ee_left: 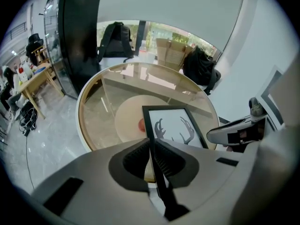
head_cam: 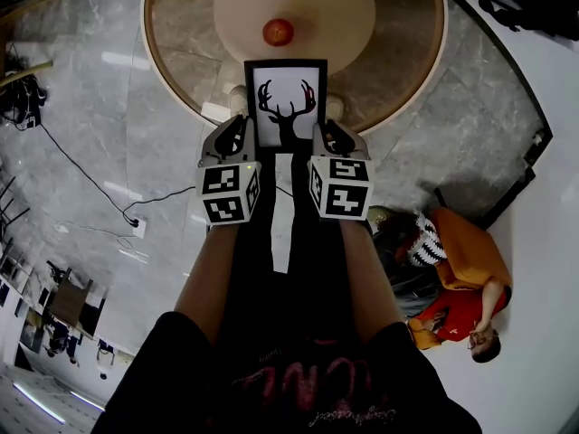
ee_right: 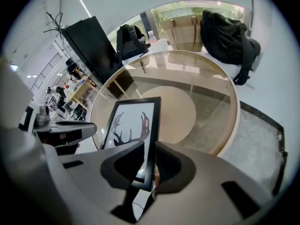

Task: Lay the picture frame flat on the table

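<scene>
A black picture frame (head_cam: 286,107) with a deer-antler print is held in the air over the near rim of a round glass table (head_cam: 407,70). My left gripper (head_cam: 237,141) is shut on the frame's left edge, and my right gripper (head_cam: 331,139) is shut on its right edge. In the left gripper view the frame (ee_left: 173,128) rises from between the jaws, its black edge pinched at my left gripper (ee_left: 152,161). In the right gripper view the frame (ee_right: 133,125) slants up from my right gripper (ee_right: 147,165). The frame's lower part is hidden behind the grippers.
A red ball (head_cam: 278,32) rests on the beige round disc (head_cam: 335,7) at the table's middle. A person in orange (head_cam: 457,278) sits on the floor at the right. Cables (head_cam: 99,197) trail over the marble floor at the left. A dark cabinet (ee_left: 77,36) stands beyond the table.
</scene>
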Demonstrator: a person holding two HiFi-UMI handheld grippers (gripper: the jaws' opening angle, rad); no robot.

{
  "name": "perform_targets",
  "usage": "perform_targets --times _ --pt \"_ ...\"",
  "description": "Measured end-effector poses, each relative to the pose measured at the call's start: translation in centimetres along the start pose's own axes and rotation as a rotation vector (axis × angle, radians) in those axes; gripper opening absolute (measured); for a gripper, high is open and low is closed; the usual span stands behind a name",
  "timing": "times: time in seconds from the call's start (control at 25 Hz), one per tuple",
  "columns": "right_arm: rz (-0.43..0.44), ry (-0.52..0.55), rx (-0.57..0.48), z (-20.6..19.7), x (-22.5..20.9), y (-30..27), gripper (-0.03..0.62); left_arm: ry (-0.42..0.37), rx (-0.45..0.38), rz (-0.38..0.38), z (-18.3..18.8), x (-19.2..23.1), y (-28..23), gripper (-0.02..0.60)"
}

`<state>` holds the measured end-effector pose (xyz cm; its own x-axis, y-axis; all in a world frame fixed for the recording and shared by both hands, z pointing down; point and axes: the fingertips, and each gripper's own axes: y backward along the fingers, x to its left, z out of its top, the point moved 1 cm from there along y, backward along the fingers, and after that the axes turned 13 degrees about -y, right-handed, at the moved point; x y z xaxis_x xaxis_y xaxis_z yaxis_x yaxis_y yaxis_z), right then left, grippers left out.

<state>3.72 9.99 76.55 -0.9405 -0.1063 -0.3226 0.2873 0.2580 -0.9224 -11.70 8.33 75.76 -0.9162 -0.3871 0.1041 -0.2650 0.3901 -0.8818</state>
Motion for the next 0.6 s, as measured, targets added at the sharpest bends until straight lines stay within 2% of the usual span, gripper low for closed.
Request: perform_targets --times 0.24,0.6 --pt "-0.004 0.043 -0.048 1.6 1.0 1.6 0.048 -0.013 -0.04 0.002 1.9 0.0 1.3 0.014" --pt "0.002 0.066 -0.11 4.4 2.2 4.1 0.028 -0.034 -0.085 0.008 4.5 0.2 3.5 0.011"
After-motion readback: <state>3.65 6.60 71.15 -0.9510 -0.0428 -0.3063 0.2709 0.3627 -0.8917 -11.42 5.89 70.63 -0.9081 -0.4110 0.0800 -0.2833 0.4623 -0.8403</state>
